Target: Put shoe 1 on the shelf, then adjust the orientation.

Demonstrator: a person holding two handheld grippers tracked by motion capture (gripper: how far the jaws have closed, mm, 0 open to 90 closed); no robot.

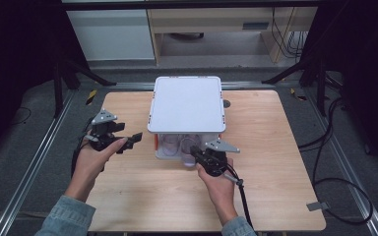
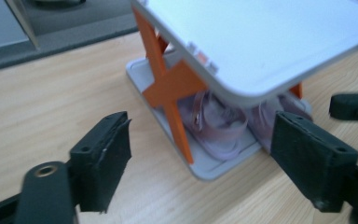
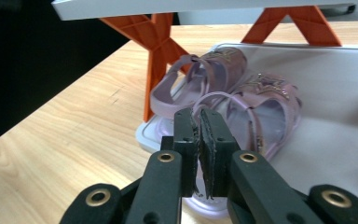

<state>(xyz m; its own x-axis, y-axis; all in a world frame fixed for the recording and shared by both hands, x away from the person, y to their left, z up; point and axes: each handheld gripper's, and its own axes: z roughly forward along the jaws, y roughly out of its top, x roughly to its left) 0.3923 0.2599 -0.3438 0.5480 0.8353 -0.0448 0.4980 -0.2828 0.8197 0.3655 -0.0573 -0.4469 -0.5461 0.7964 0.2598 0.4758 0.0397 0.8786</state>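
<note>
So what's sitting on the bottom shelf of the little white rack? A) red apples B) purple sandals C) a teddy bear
B: a pair of purple sandals lies on the lower tray of the rack, just ahead of the right gripper.

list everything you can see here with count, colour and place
two-tier plastic shoe rack: one, white shelves with orange cross-shaped supports, far middle of the table
pale purple strappy sandals: two, side by side on the rack's lower shelf
light wooden table: one, under everything
left tongs: one, black, jaws open, left of the rack
right tongs: one, black, jaws closed with no strap seen between them, at the near sandal's heel strap
hands: two, denim sleeves, near edge
</note>
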